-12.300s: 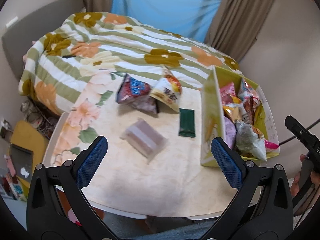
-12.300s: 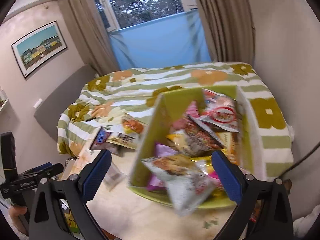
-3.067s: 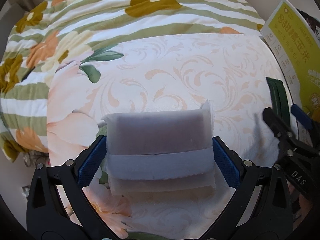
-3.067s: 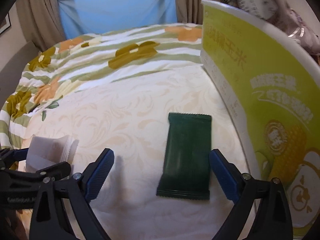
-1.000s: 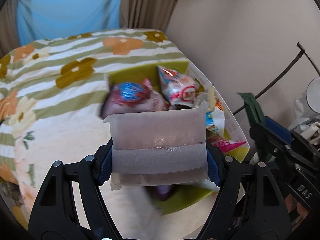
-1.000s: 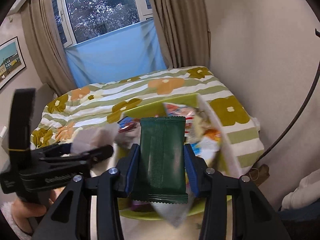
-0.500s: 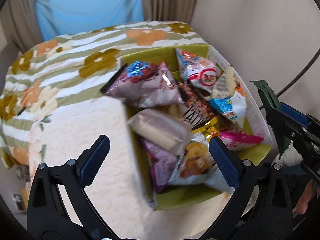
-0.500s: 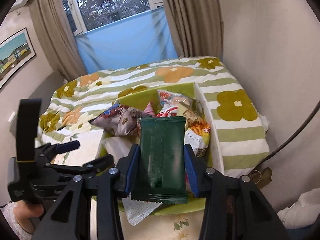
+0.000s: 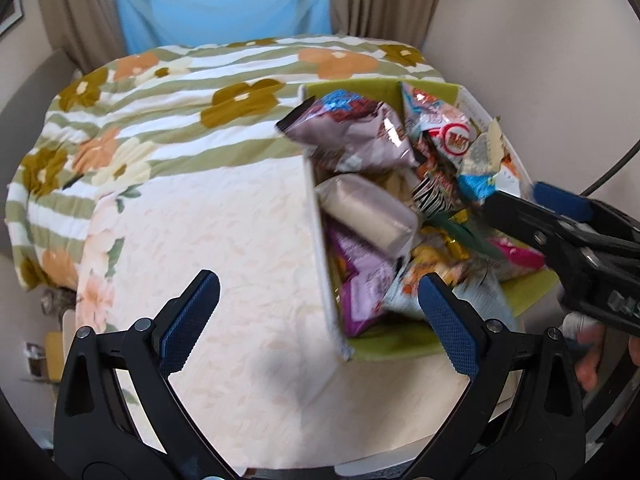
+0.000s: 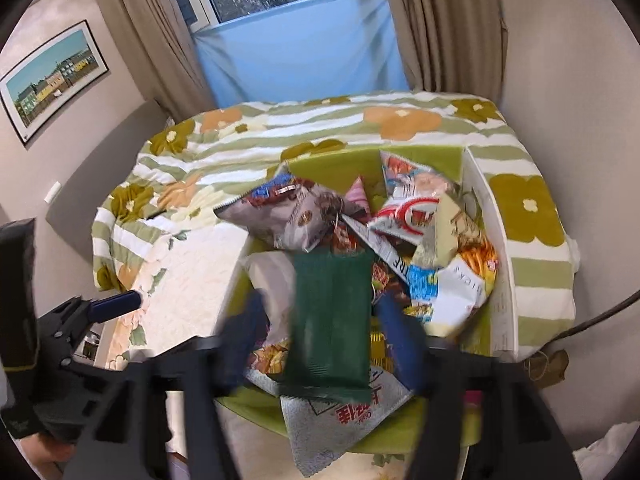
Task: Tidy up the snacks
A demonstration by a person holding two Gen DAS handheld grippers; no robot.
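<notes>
Since a second ago both claws have let go: the pale wrapped block (image 9: pixel 368 210) that sat between the left pads now lies inside the green box (image 9: pixel 532 288), and the dark green packet (image 10: pixel 330 320) is no longer pinched by the right ones.

Largest in view is the bed with its striped floral quilt (image 9: pixel 180 92), soft and rumpled, and the cream patterned surface (image 9: pixel 224 240) in front of it. On that surface stands the green box, stiff card with a white outer wall, heaped with crinkly foil and plastic snack bags (image 9: pixel 440 136).

The left claw (image 9: pixel 316 316) is spread wide with nothing between its ribbed blue pads; the pale block, smooth and rounded in frosted wrap, lies ahead of it, just inside the box's near wall.

The right claw (image 10: pixel 324 340) is blurred, its jaws opening. The flat rectangular green packet with crimped ends sits between them over the box; whether the pads touch it I cannot tell.
</notes>
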